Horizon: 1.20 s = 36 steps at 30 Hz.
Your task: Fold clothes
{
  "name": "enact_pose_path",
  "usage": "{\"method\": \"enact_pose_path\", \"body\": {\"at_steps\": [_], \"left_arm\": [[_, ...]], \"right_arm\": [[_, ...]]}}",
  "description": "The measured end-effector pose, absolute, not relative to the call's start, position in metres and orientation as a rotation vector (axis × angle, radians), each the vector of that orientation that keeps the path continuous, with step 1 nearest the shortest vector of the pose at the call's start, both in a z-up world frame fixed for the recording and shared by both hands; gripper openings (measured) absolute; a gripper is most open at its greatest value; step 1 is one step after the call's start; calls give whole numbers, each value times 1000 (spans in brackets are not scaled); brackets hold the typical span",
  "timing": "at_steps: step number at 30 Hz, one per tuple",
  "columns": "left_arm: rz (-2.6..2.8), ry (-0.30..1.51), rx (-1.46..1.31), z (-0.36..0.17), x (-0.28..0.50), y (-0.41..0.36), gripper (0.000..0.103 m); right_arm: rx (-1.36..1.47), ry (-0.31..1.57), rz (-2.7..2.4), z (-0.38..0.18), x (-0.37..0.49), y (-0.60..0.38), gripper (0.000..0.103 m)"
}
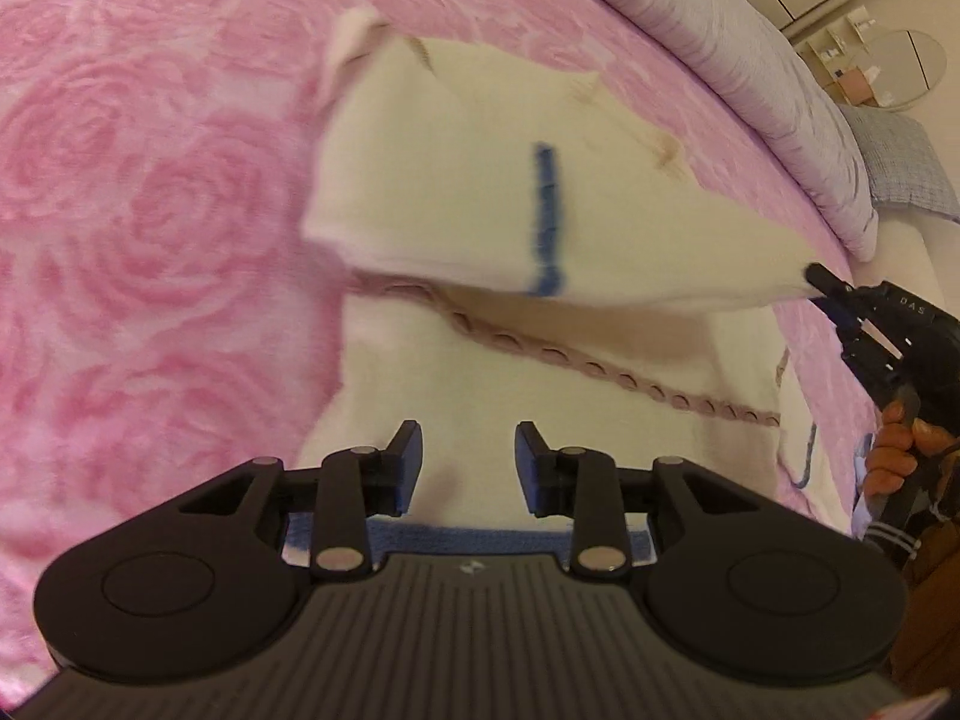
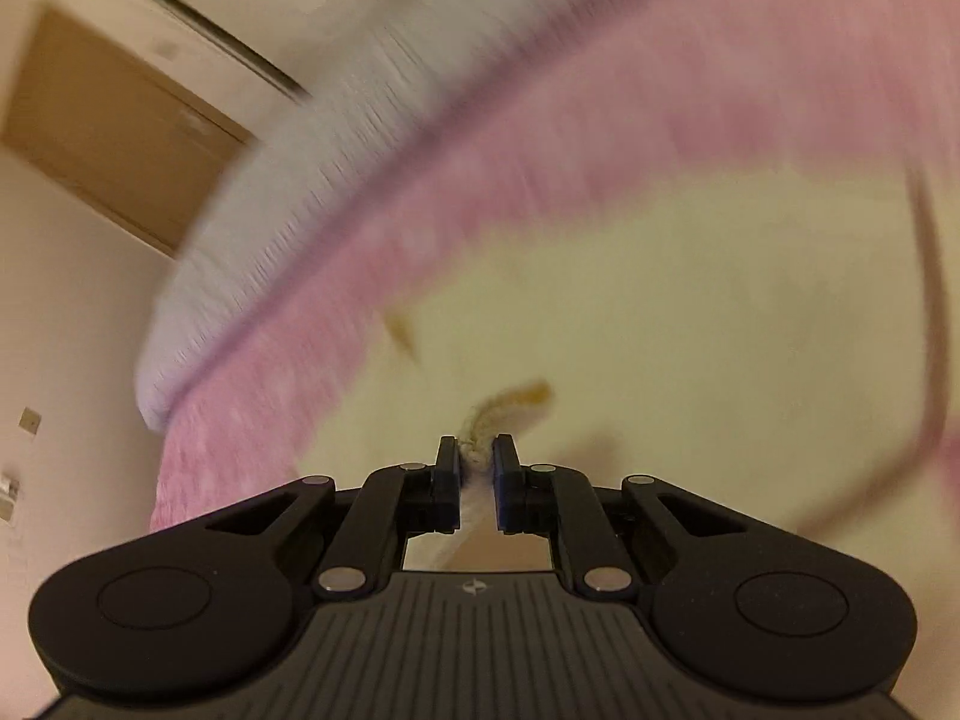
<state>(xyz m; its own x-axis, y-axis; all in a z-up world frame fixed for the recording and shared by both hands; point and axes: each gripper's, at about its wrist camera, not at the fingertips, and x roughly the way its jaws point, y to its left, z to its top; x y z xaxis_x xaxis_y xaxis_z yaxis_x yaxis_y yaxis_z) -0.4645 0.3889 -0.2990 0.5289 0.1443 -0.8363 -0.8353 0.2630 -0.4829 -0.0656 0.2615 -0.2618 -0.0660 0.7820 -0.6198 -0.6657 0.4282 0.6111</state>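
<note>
A pink rose-patterned fleece blanket (image 1: 150, 210) is seen covering the bed on the left, and on it a cream knitted garment with a blue stripe and a mauve looped trim (image 1: 540, 372) is laid out, its lower body lying flat. The left tongs (image 1: 469, 468) are held low over that flat part with the jaws parted wide; nothing is gripped between them, and whether the pads touch the cloth cannot be told. Further right, one flap of the garment is lifted clear of the flat layer, so that a shadowed gap is seen beneath it. At the far right its corner is pinched by the right tongs (image 1: 819, 276), carried in the person's right hand (image 1: 900, 450). In the right wrist view the right tongs (image 2: 477, 459) are nearly closed on a bunched fold of cream fabric, and the scene is heavily blurred. A grey-lilac quilted cover (image 1: 750, 60) is seen along the bed's far edge.

The step in hand is judged to be a fold-over, the lifted flap being carried across the body. For the next move, the flap would need to be laid down with its edges squared to the layer below, then released, while the lower layer is kept from sliding by the left tongs.
</note>
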Motion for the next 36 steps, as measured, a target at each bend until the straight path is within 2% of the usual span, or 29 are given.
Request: {"method": "enact_pose_path", "body": {"at_steps": [2,9,13,15,16,18,19,20,21,23,28,29,36], "left_arm": [[737,773,-1109,-303,-454,388,28],[703,822,-1092,-312,-431,385,27],[728,876,-1061,-314,-423,385,27],[749,918,-1039,-316,-418,385,27],[755,935,-1028,-316,-414,384,27],[757,956,-1013,-316,-408,382,28],[757,969,-1005,-316,-404,381,28],[759,988,-996,-316,-401,379,28],[761,1006,-987,-316,-397,377,28],[759,1037,-972,-317,-391,373,28],[749,1071,-958,-314,-376,360,30],[748,1073,-952,-313,-374,358,31],[742,1072,-922,-306,-356,347,31]], "right_arm": [[85,1071,1152,-257,-50,254,11],[36,1170,930,-309,-5,231,12],[32,1063,971,-295,-5,230,11],[-16,1078,936,-299,-2,237,12],[-53,1126,905,-307,3,239,17],[-60,1192,852,-322,12,229,18],[-44,1199,830,-324,16,220,27],[-23,1199,809,-323,19,210,41],[-1,1198,788,-323,23,199,46],[26,1212,741,-322,35,175,43],[257,1276,515,-327,85,68,41],[309,1280,456,-328,96,42,44],[777,1175,184,-345,151,-88,46]]}}
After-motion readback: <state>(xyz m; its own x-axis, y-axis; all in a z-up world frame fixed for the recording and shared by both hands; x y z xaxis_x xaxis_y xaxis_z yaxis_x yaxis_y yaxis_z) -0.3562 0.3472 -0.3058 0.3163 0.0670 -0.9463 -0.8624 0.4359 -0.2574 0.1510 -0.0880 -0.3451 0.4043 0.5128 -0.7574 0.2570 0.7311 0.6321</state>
